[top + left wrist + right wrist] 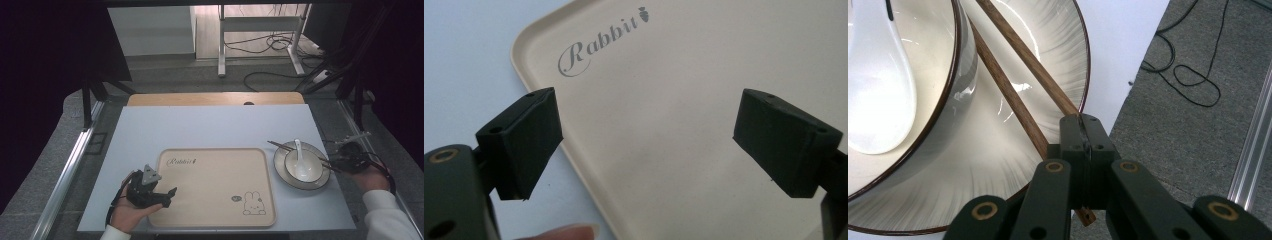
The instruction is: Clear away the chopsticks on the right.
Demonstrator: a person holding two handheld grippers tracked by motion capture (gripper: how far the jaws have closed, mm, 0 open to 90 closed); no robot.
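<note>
Right tool [1083, 131]: clamped on chopsticks [1013, 95] lying across plate [1058, 45] at table's right edge. Left tool [644, 137]: jaws apart, over tray [684, 80].

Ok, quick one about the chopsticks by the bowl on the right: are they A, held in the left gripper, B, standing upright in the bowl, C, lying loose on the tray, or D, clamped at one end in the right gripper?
D: the right gripper has its jaws shut on the near ends of the chopsticks, which slant across the plate past the bowl.
</note>
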